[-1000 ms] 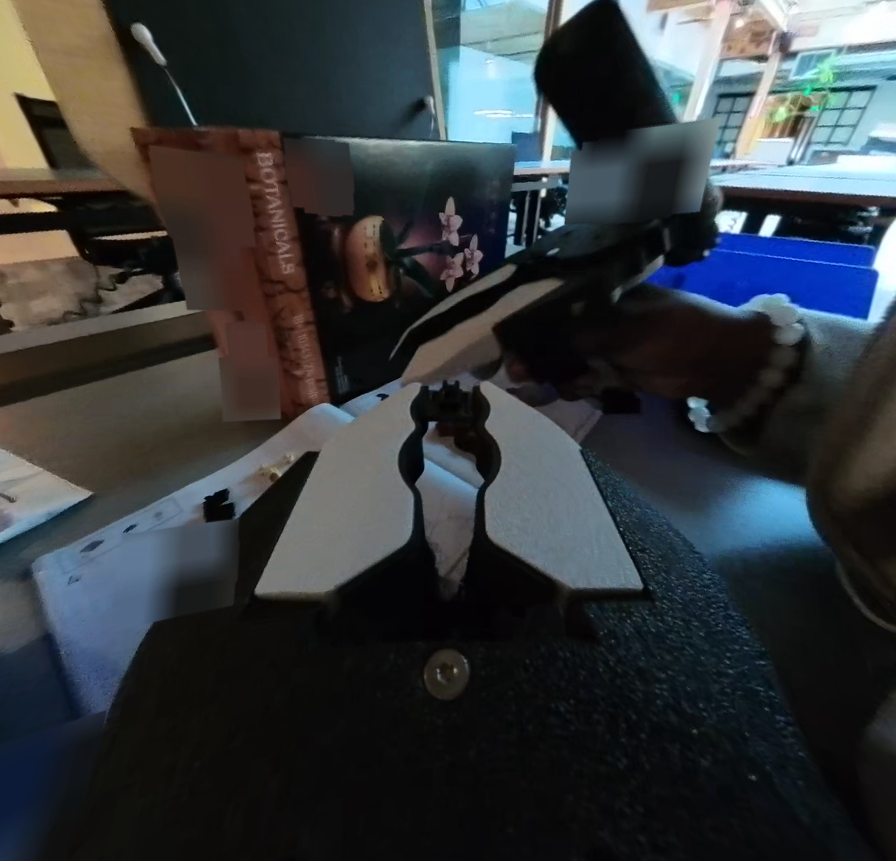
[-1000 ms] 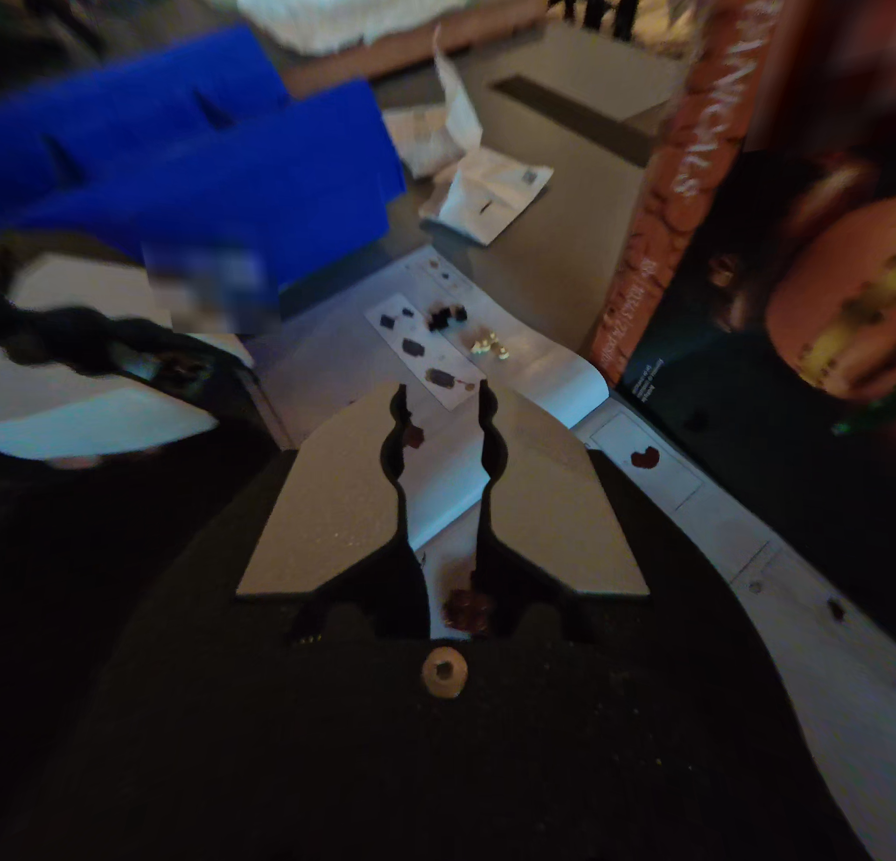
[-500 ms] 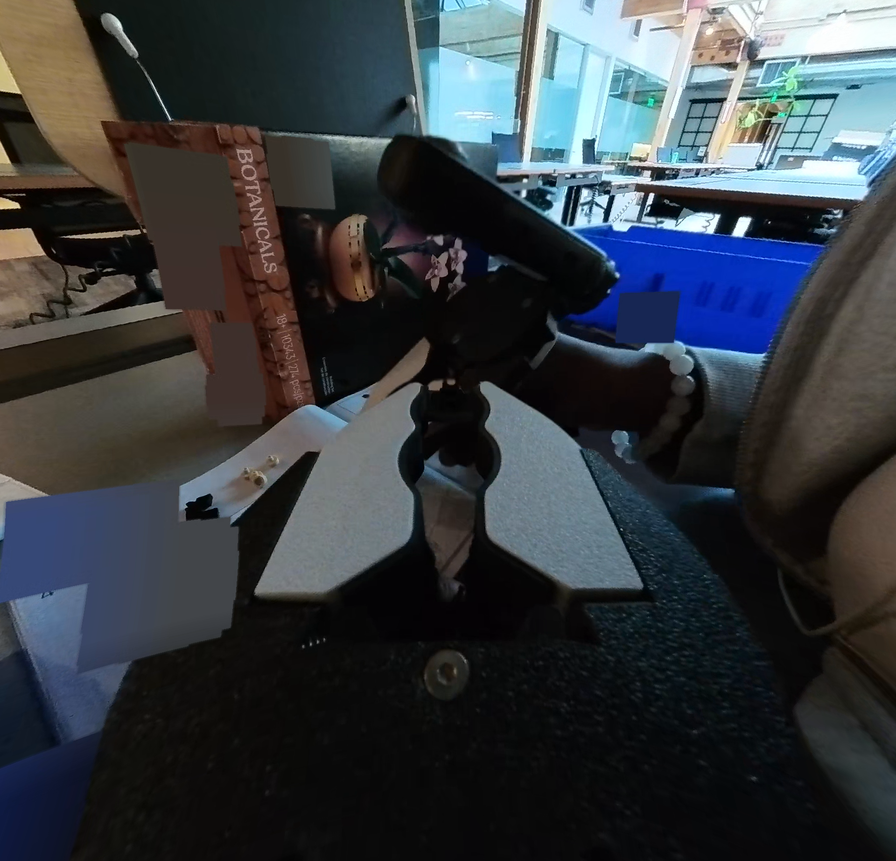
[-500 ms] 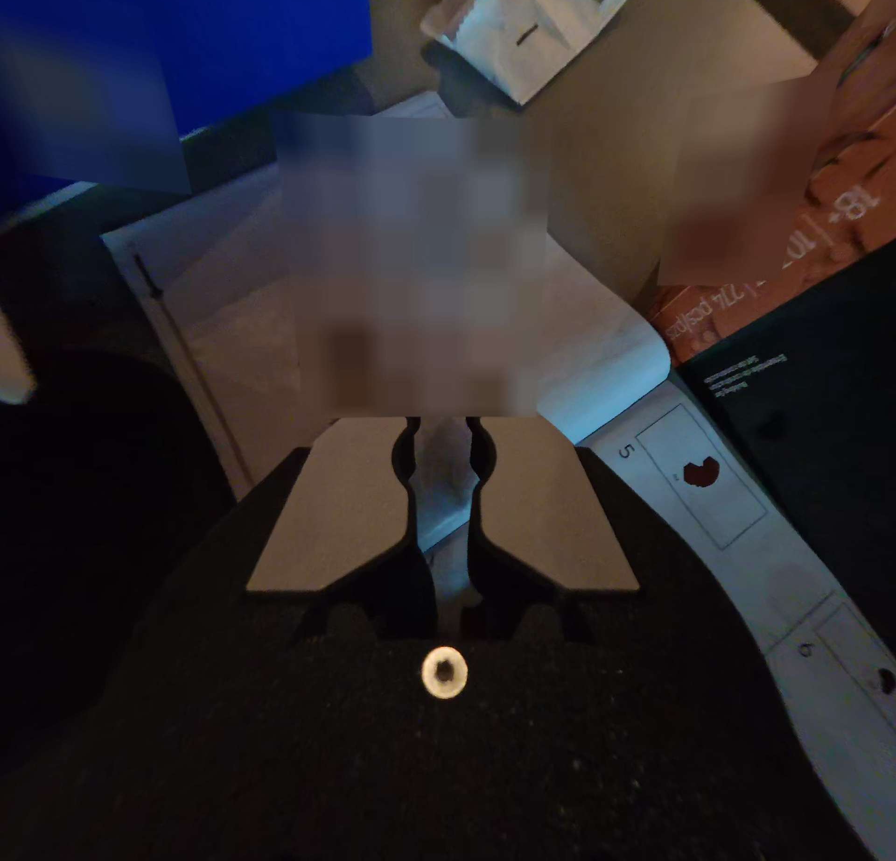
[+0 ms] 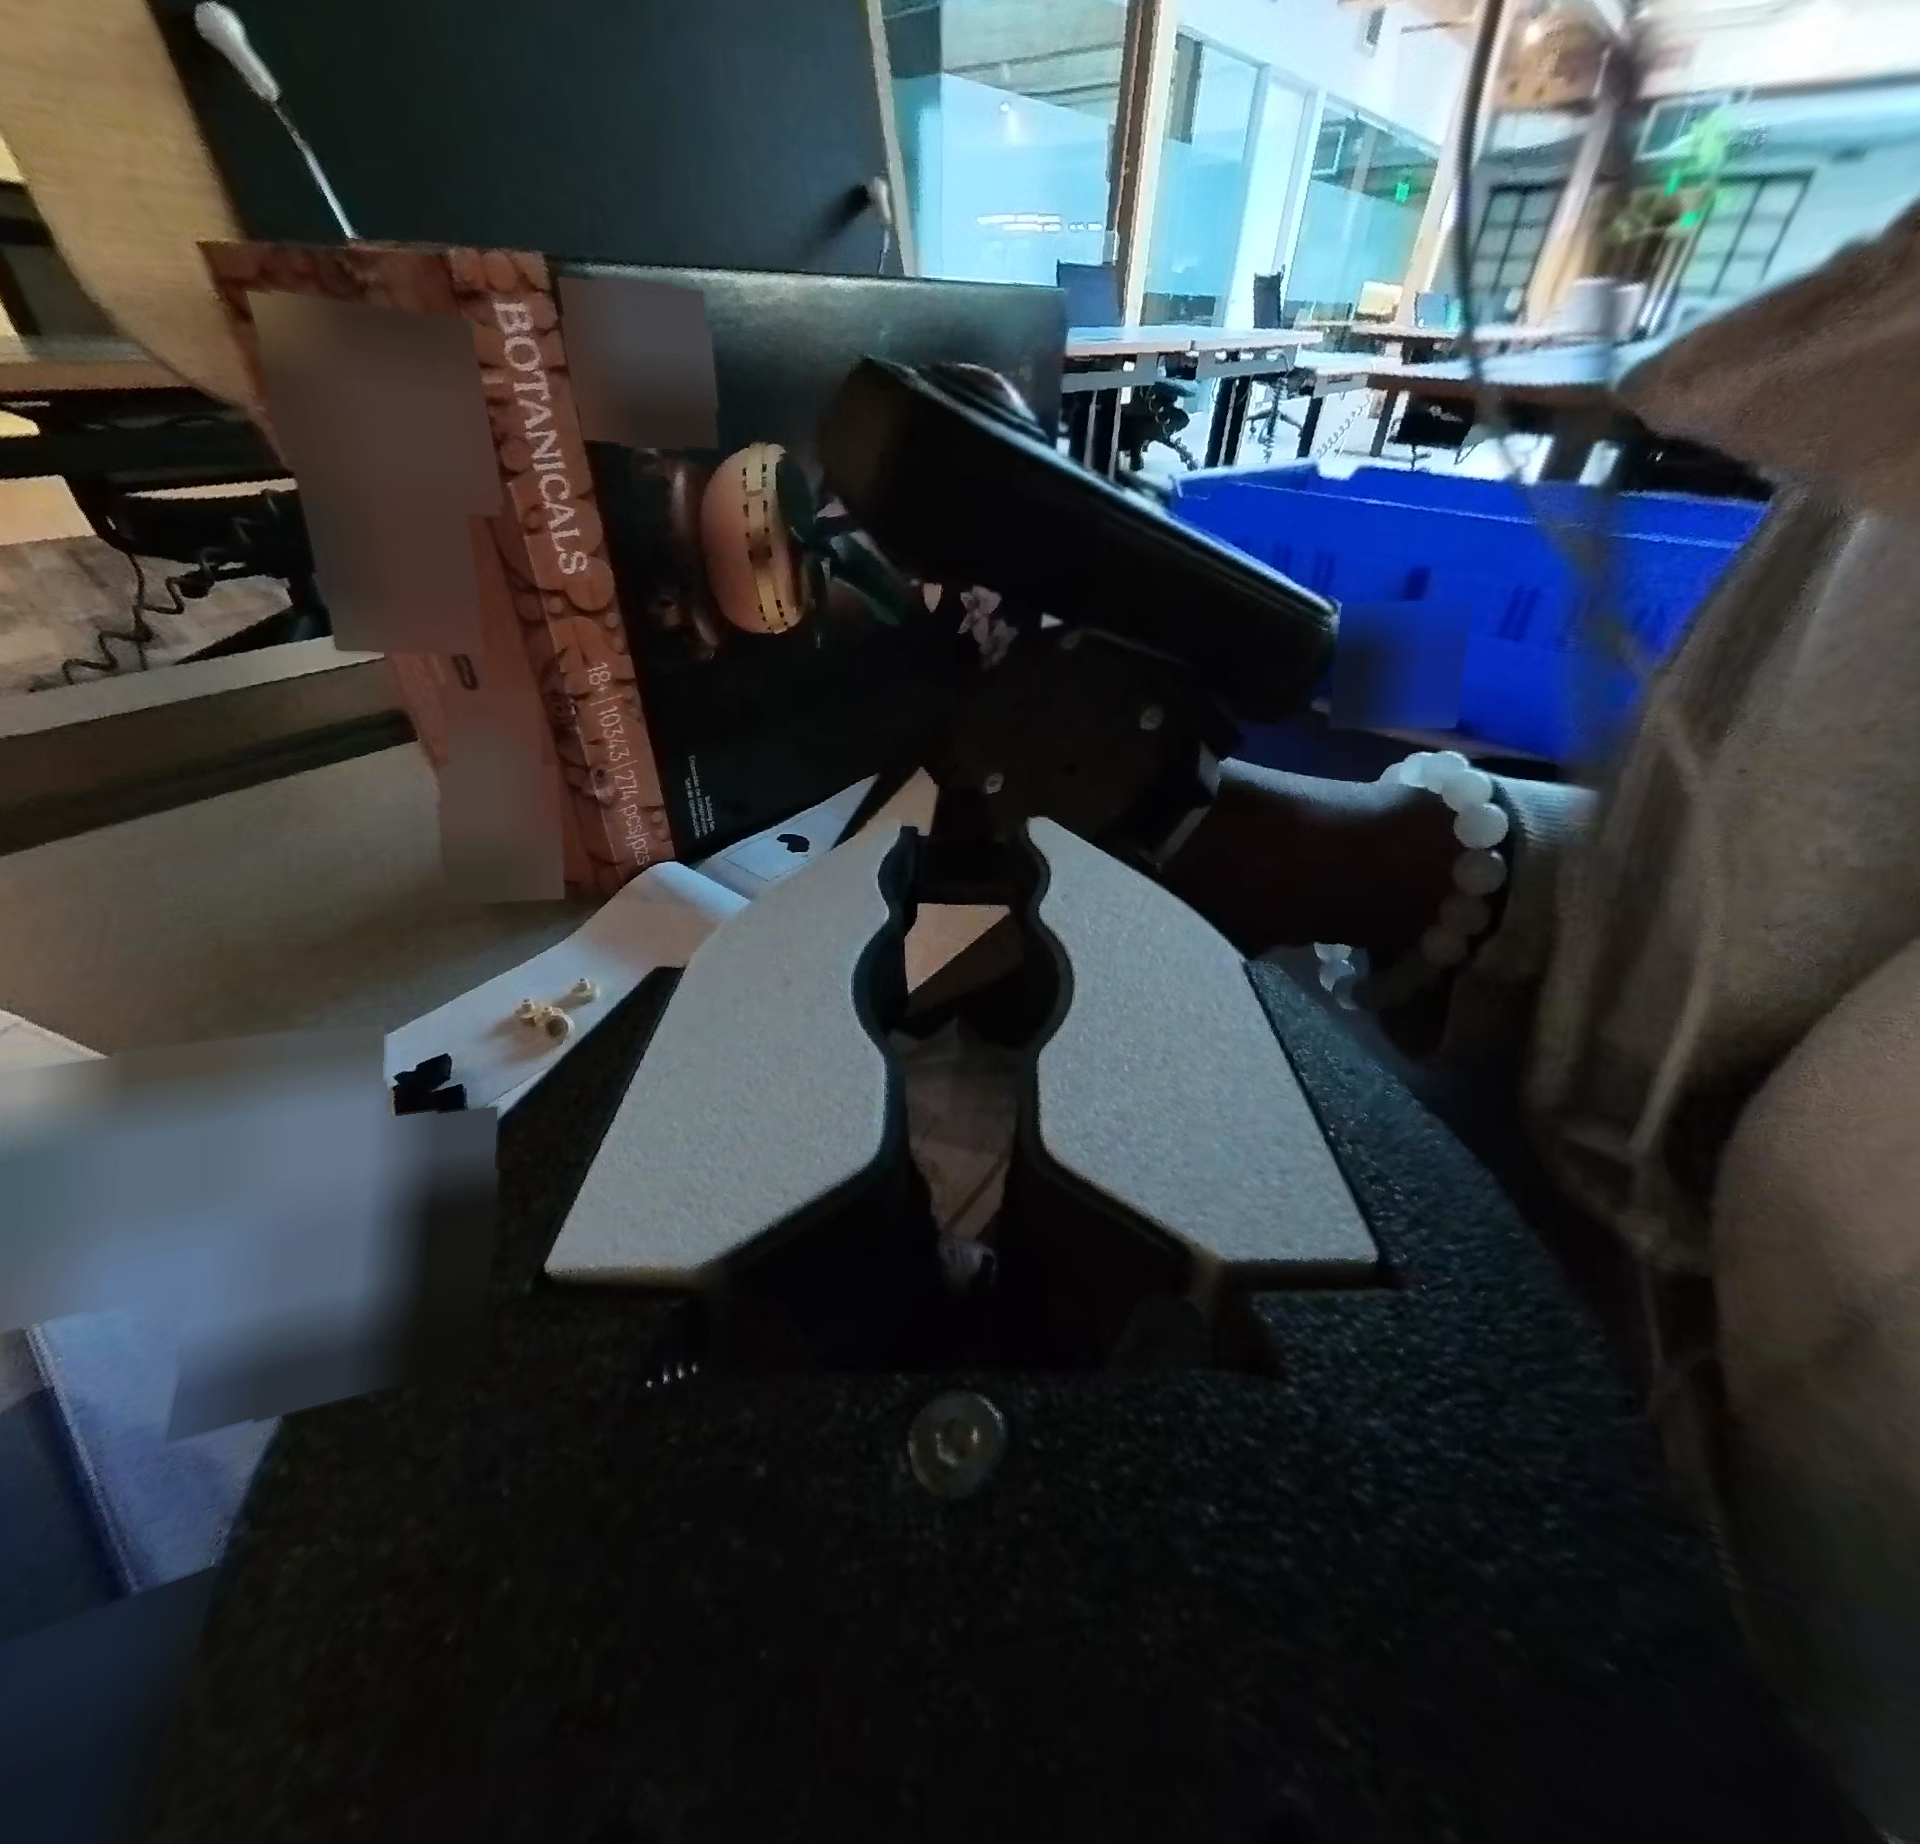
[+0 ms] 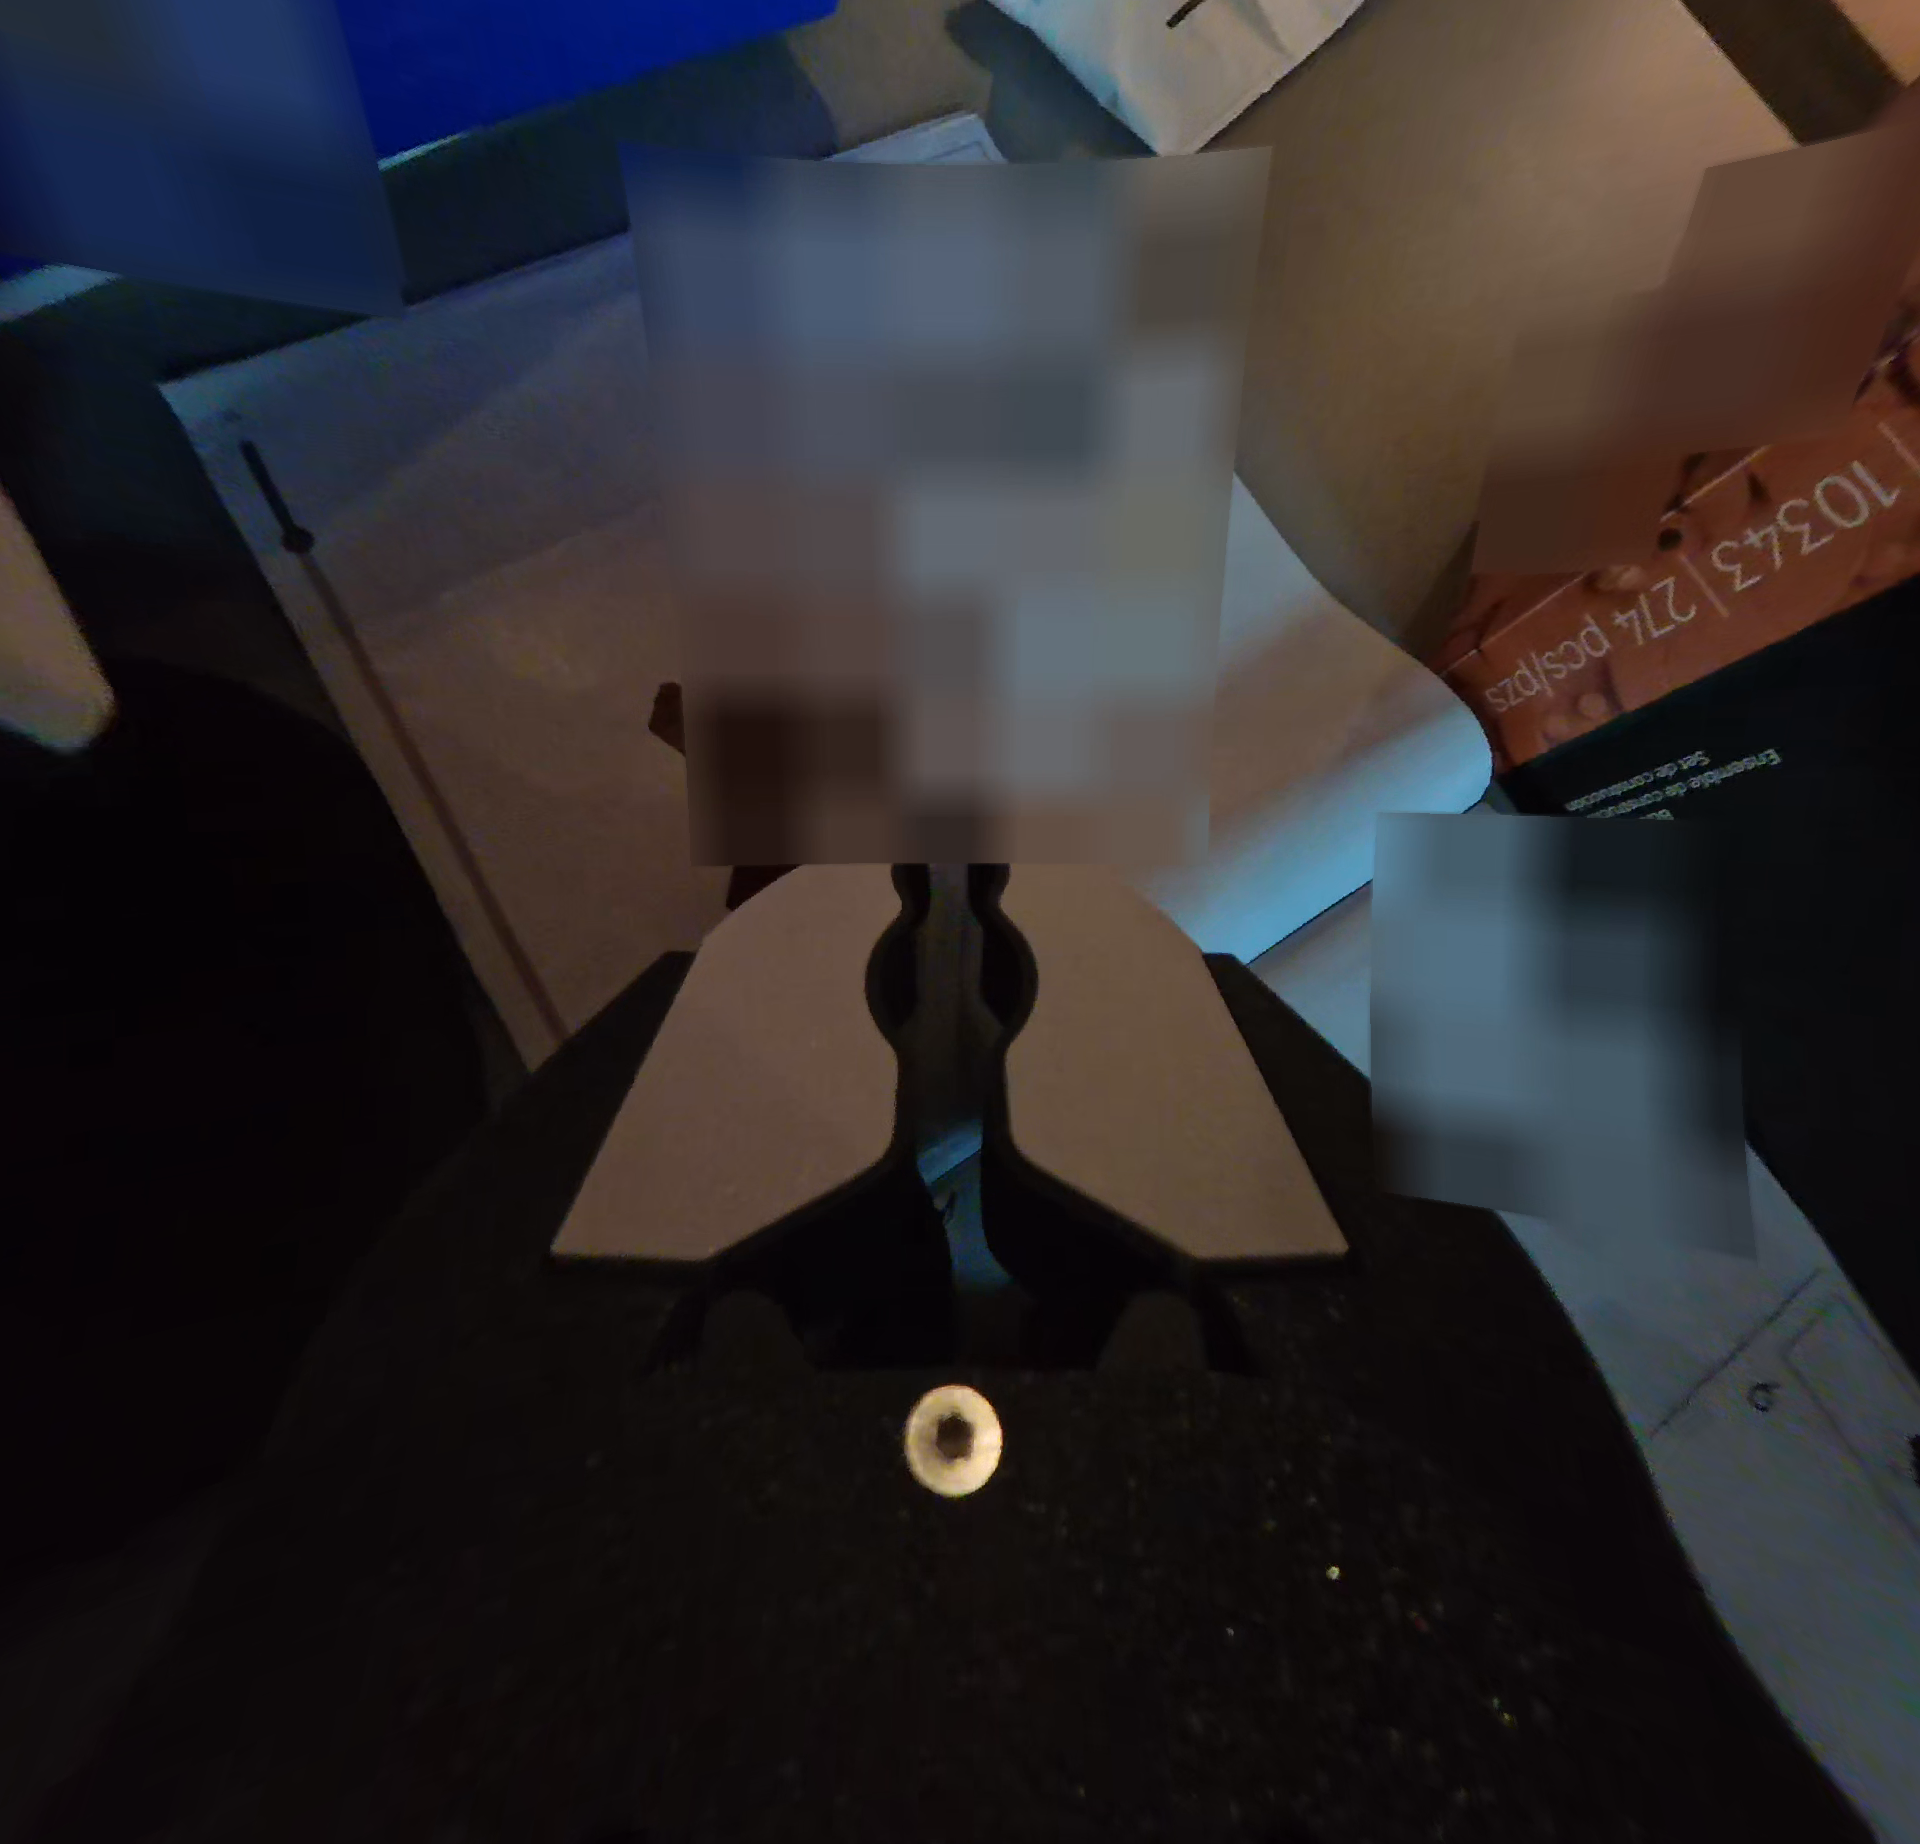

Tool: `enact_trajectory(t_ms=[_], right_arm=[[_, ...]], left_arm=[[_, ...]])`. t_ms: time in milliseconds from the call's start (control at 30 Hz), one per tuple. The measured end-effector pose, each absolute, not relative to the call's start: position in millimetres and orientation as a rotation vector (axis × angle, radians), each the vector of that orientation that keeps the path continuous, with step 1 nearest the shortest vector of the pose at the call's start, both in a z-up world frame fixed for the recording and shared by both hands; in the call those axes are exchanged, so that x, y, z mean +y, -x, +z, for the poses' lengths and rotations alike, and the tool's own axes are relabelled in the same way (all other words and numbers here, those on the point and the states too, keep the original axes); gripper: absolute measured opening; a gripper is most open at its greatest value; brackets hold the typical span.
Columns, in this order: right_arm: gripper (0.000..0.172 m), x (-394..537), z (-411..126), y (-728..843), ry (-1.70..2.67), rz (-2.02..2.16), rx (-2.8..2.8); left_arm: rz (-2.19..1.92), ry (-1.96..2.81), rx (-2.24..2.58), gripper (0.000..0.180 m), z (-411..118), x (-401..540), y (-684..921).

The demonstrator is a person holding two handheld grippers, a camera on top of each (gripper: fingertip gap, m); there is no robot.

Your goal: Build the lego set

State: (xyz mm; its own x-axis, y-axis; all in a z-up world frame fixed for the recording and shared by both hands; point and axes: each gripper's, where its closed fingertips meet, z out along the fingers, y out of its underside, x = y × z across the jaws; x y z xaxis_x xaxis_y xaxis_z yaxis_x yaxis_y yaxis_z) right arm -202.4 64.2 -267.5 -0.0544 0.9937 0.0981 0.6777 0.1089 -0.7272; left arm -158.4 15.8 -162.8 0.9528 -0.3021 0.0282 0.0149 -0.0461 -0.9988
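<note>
The left tool (image 5: 961, 864) stands with its fingers a little apart, and a small black piece (image 5: 966, 872) sits between the tips. The pads seem to lie against it, but the dark body of the other tool is right behind, so the outline is hard to separate. The right tool (image 6: 951, 875) has its fingers almost pressed together, with only a thin slit between them. Its tips are covered, so I cannot tell if they pinch something.

Under both tools lies a white sheet (image 6: 436, 568) with printed frames. On it, at the left of the left wrist view, are some small cream pieces (image 5: 545, 1010) and small black pieces (image 5: 426, 1093). One frame near the centre holds a dark shape (image 5: 792, 842).

A hand (image 5: 1340, 859) with a bracelet of white beads (image 5: 1475, 859) holds the right tool, at the right of the frame.

Behind the sheet a box (image 5: 727, 423) stands upright on the bench (image 5: 208, 921). Its side is brown with white lettering running downward and small print with numbers below. Its front is black and shows a round tan pot with pale flowers.

At the right, farther back, are blue bins (image 5: 1455, 589); their contents cannot be seen. In the right wrist view a white paper bag (image 6: 1195, 28) lies at the top of the frame, with a small printed code on it.
</note>
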Motion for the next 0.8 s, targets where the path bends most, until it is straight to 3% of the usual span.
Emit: enact_trajectory(t_ms=[800], right_arm=[[0.002, 62.6, -268.2, 201.6, 1.669, 0.666, -1.769]], left_arm=[[-0.286, 1.599, 0.199, 0.017, -162.2, 16.2, 161.2]])
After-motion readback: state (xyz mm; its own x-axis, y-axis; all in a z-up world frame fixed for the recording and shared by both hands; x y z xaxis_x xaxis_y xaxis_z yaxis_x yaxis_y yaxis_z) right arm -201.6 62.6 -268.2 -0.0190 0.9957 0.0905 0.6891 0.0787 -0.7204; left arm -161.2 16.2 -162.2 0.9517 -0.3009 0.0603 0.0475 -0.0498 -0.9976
